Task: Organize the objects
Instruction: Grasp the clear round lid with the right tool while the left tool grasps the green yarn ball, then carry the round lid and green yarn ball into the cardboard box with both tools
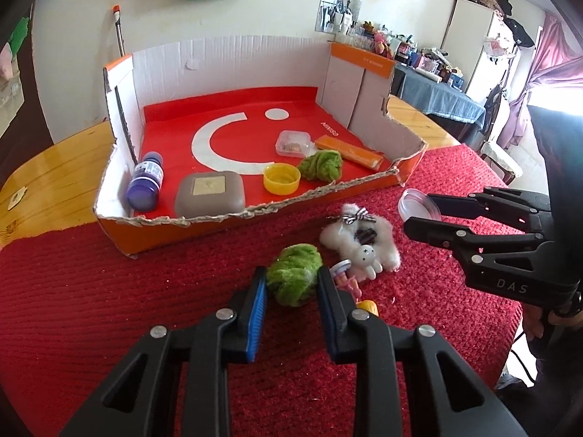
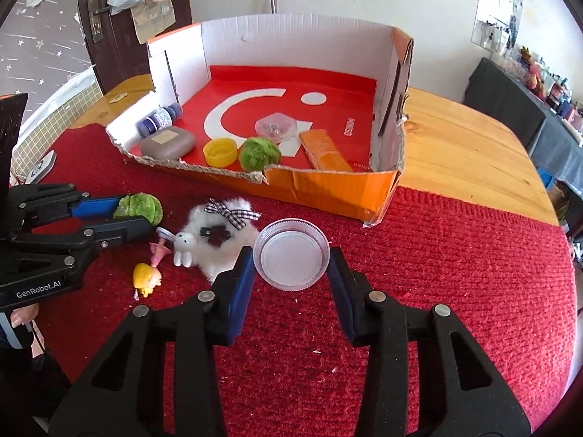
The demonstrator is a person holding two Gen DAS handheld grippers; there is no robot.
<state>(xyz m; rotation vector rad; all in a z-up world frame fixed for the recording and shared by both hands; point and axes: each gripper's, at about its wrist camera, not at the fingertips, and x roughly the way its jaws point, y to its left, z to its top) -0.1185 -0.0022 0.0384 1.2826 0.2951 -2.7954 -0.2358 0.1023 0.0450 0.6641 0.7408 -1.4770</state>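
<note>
In the left wrist view, the left gripper [image 1: 291, 284] had its jaws closed against a fuzzy green pompom [image 1: 293, 278], which sat squeezed between the blue pads [image 1: 255, 313] on the red cloth [image 1: 109, 309]. Just past the right-hand jaw lay a small pink figure [image 1: 346, 278] and a fluffy white toy [image 1: 359, 242] with a checked bow. Farther ahead stood the torn cardboard box [image 1: 255, 215] holding a purple bottle [image 1: 145, 180], a grey case [image 1: 210, 193], a yellow cap [image 1: 281, 178] and a second green pompom [image 1: 321, 165]. In the right wrist view, the right gripper [image 2: 290, 266] had its jaws spread, a clear round lid [image 2: 290, 258] lying flat between them, touching neither as far as could be seen.
</note>
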